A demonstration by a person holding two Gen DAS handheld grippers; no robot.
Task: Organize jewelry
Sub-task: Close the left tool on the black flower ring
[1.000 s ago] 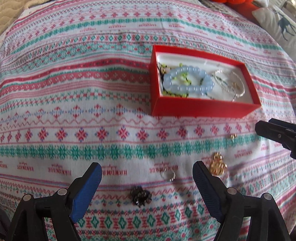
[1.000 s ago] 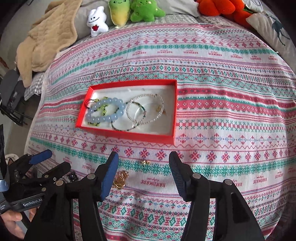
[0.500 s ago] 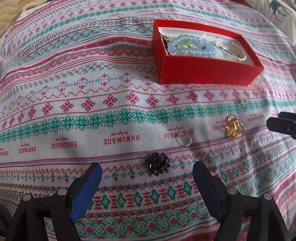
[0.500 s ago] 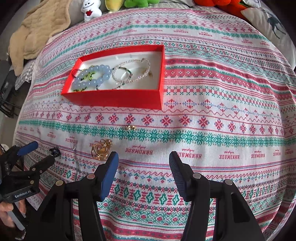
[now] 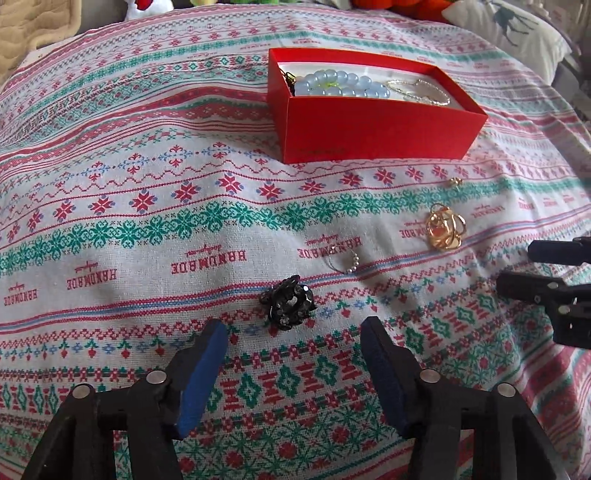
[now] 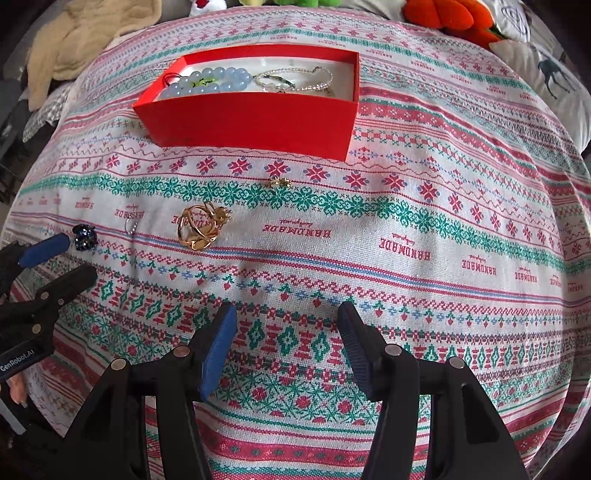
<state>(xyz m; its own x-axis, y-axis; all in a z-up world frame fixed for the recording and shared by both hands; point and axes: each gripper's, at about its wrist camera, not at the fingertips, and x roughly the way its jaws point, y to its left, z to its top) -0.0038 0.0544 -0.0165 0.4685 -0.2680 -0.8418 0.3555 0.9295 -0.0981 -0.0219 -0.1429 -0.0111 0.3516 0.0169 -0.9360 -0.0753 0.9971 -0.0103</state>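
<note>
A red box [image 5: 373,129] [image 6: 251,118] sits on the patterned cloth and holds a blue bead bracelet [image 5: 340,85] [image 6: 210,83] and thin chains [image 5: 421,92] [image 6: 295,79]. Loose on the cloth lie a black beaded piece [image 5: 290,302] [image 6: 84,236], a thin silver ring [image 5: 343,258] [image 6: 130,226], a gold wire piece [image 5: 445,230] [image 6: 202,226] and a tiny gold stud [image 5: 456,181] [image 6: 280,182]. My left gripper [image 5: 293,347] is open, just short of the black piece. My right gripper [image 6: 287,332] is open and empty, low over the cloth.
The patterned cloth [image 6: 424,236] covers a bed. Plush toys [image 6: 443,16], a deer-print pillow [image 5: 509,33] and a beige blanket [image 6: 77,40] lie along the far edge. The right gripper's fingers [image 5: 554,288] show at the right edge of the left wrist view.
Both grippers have dropped lower and closer to the cloth. The black piece now lies nearer the left gripper's fingers. Both stay open.
</note>
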